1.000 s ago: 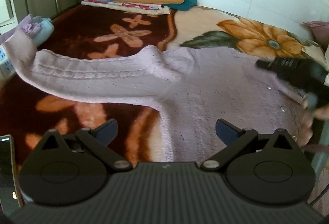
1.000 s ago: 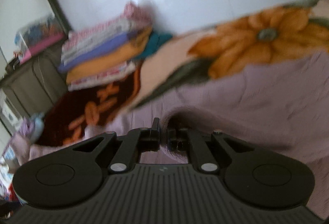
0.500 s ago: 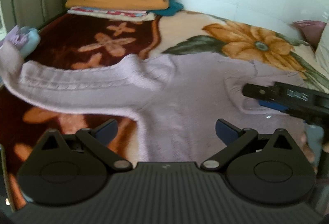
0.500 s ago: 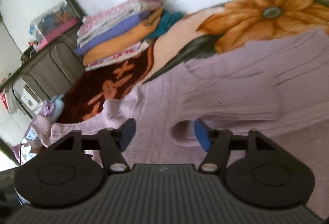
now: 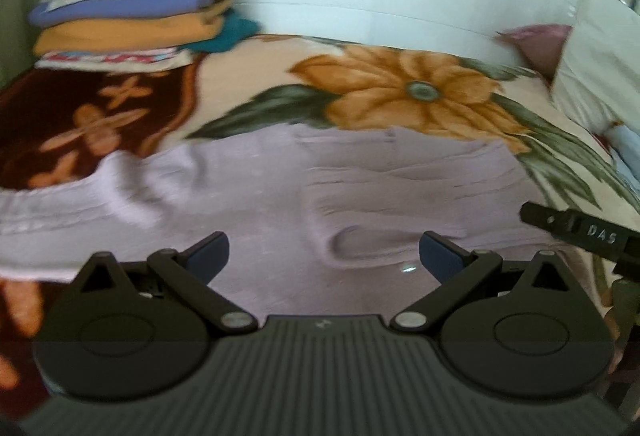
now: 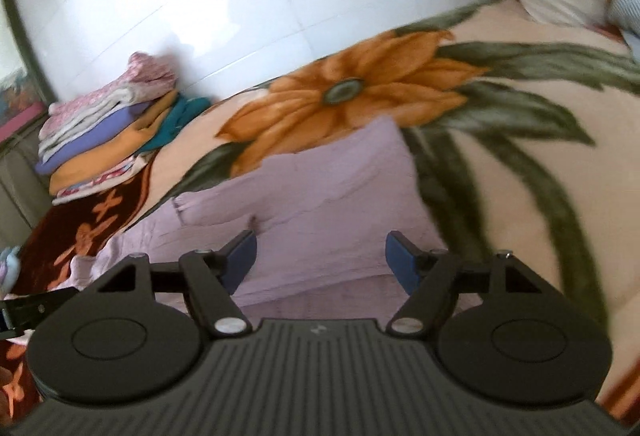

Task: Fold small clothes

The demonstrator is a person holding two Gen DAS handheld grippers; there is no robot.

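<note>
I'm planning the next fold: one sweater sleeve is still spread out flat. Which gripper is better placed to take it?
Left, probably. The unfolded sleeve stretches toward the left gripper's side; the right gripper, open and empty, hovers over the sweater's already folded side.

Lilac sweater [image 5: 360,191] sleeve end cut off at left edge, folded clothes stack [image 5: 132,23] motion-blurred.
</note>
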